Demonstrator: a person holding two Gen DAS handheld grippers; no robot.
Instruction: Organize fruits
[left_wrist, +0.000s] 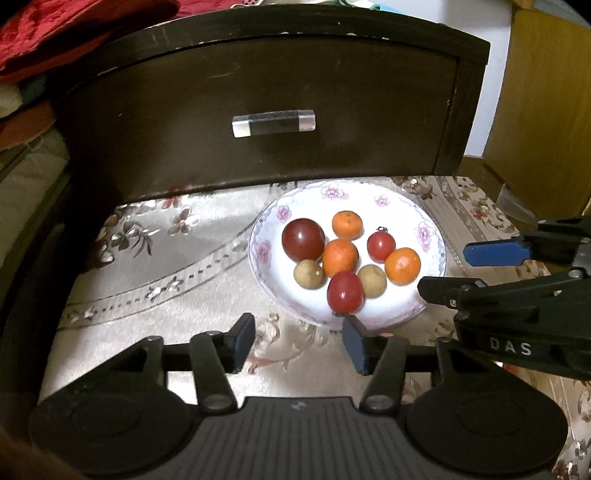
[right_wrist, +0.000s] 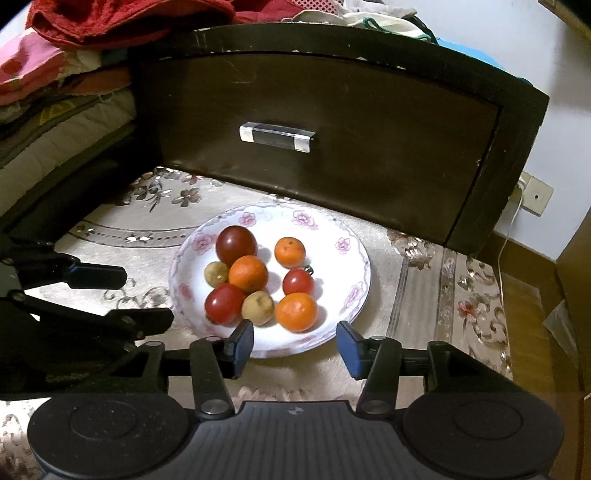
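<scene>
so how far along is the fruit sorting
Nothing looks sorted yet: oranges, tomatoes and small brown fruits lie mixed on one plate. Neither claw holds anything; the left claw and right claw both hover open at the plate's near rim. All the sorting is left.

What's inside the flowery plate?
The plate holds eight small round fruits: three orange ones, three red ones, the biggest a dark red one, and two tan ones. They hide the plate's middle, so anything under them can't be seen.
</scene>
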